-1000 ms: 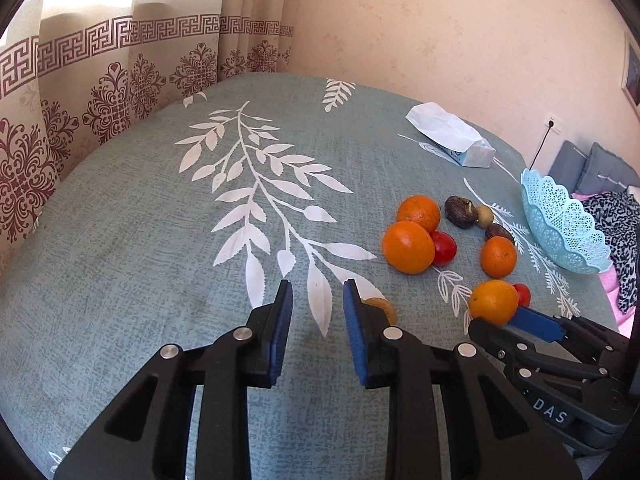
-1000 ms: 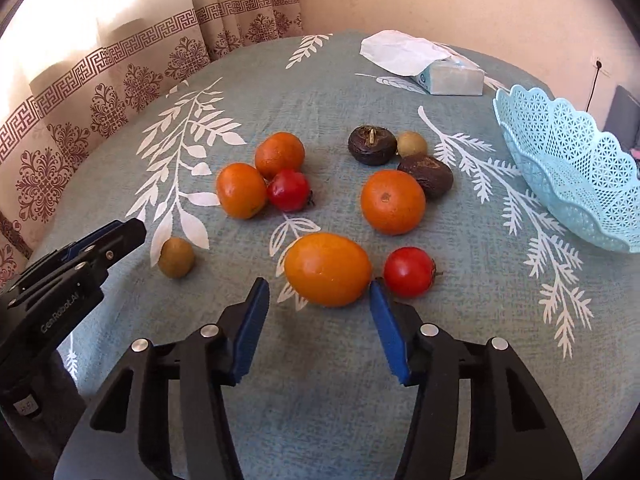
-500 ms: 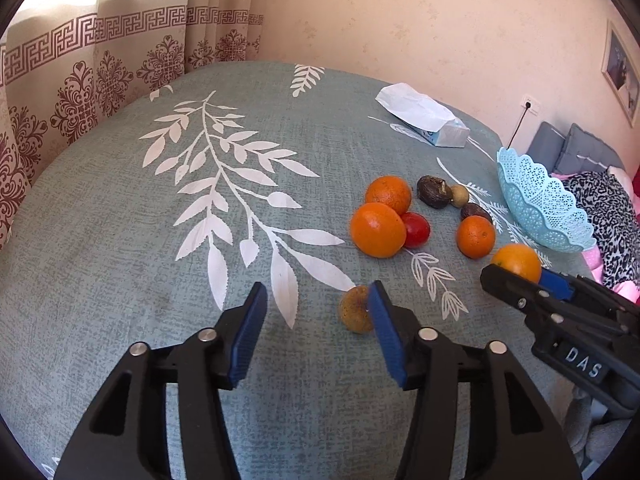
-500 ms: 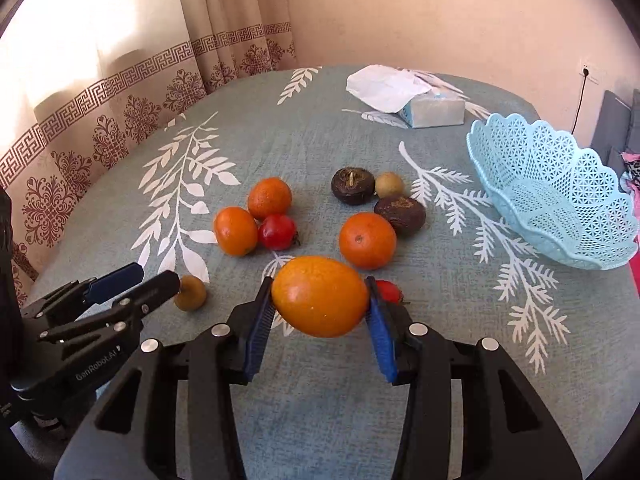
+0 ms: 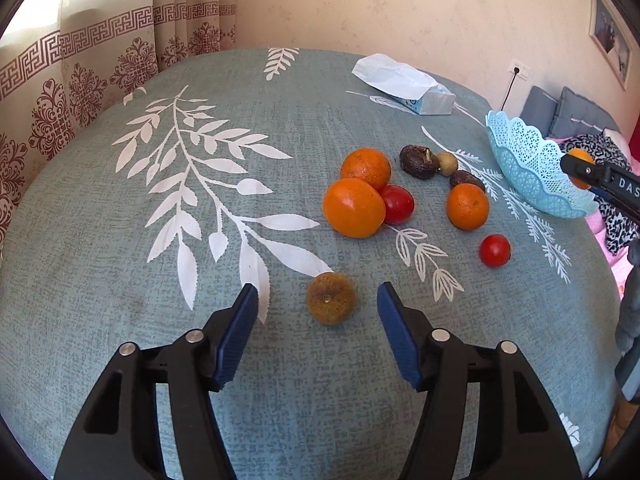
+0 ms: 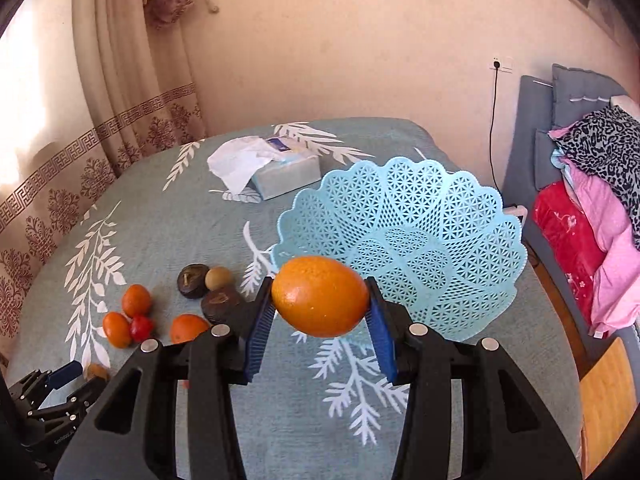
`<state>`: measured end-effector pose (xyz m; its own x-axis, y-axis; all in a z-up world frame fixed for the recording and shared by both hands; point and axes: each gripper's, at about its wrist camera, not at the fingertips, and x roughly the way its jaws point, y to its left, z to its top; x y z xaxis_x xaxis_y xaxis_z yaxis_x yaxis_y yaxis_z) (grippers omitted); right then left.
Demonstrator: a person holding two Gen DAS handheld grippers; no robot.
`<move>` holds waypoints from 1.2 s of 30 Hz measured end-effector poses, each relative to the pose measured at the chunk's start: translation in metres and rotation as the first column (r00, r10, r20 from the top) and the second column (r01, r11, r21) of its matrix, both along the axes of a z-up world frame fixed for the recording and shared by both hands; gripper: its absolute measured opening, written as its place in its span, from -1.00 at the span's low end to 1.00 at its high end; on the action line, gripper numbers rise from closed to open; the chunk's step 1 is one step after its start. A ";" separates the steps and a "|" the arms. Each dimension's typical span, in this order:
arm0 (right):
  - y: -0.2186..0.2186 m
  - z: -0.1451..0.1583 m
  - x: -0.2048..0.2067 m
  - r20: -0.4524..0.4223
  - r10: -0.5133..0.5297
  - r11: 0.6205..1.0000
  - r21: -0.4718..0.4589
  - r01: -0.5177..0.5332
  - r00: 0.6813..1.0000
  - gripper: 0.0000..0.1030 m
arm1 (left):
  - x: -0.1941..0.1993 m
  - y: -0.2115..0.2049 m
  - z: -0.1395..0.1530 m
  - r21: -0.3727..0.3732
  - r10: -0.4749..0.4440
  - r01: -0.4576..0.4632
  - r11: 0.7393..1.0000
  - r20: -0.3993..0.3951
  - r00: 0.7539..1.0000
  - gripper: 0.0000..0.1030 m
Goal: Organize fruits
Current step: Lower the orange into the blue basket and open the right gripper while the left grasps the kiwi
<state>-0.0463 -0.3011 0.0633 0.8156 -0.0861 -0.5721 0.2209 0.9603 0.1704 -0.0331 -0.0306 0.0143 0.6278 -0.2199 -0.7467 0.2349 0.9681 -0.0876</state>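
Leaf-printed teal table [image 5: 120, 340], light-blue lattice plastic basket [image 6: 460, 216] empty: right tongs [image 6: 320, 312] clamp the first large orange [image 6: 320, 296] before it; left tongs [image 5: 316, 312], apart, straddle a small brown fruit [image 5: 330, 298]; eight more wait.

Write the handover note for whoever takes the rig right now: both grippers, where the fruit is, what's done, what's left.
Right gripper: shut on a big orange, lifted off the table and held in front of the basket.
Left gripper: open after closing a little, astride the brown fruit, pads clear of it.
Basket: shows no fruit yet.
On the cloth: three oranges, two tomatoes, two dark fruits and a small tan one.
Done: one orange picked.
Left: drop it in the basket, then the rest.
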 end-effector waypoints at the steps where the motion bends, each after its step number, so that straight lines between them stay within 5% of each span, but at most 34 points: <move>1: -0.006 -0.001 0.004 -0.003 -0.011 1.000 0.004 0.011 1.000 -0.12 | 0.002 -0.002 -0.002 0.011 -0.008 0.008 1.000 -0.015 1.000 0.00; 8: -0.036 -0.019 0.021 -0.020 -0.093 0.995 0.024 0.094 0.995 -0.06 | 0.006 -0.014 -0.005 0.033 -0.059 0.060 0.998 -0.029 0.998 -0.41; 11: -0.040 -0.021 0.014 0.023 -0.125 0.992 0.022 0.124 0.992 0.27 | 0.007 -0.019 -0.004 0.022 -0.086 0.087 0.996 -0.034 0.996 -0.48; 16: -0.043 -0.012 -0.003 0.117 -0.197 0.980 0.006 0.197 0.973 0.52 | 0.011 -0.025 0.001 -0.003 -0.106 0.106 0.994 -0.037 0.994 -0.49; 22: -0.049 -0.004 -0.018 0.190 -0.272 0.961 -0.004 0.278 0.943 0.55 | 0.015 -0.026 0.008 -0.010 -0.093 0.092 0.996 -0.040 0.995 -0.51; 36: -0.055 -0.012 -0.022 0.172 -0.290 0.957 0.053 0.285 0.941 0.65 | 0.006 -0.026 -0.004 0.033 -0.058 0.060 0.998 -0.064 0.996 -0.46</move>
<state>-0.0688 -0.3558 0.0517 0.8463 -0.3188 -0.4268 0.4512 0.8549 0.2561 -0.0270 -0.0566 0.0103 0.5661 -0.2281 -0.7922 0.2866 0.9555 -0.0704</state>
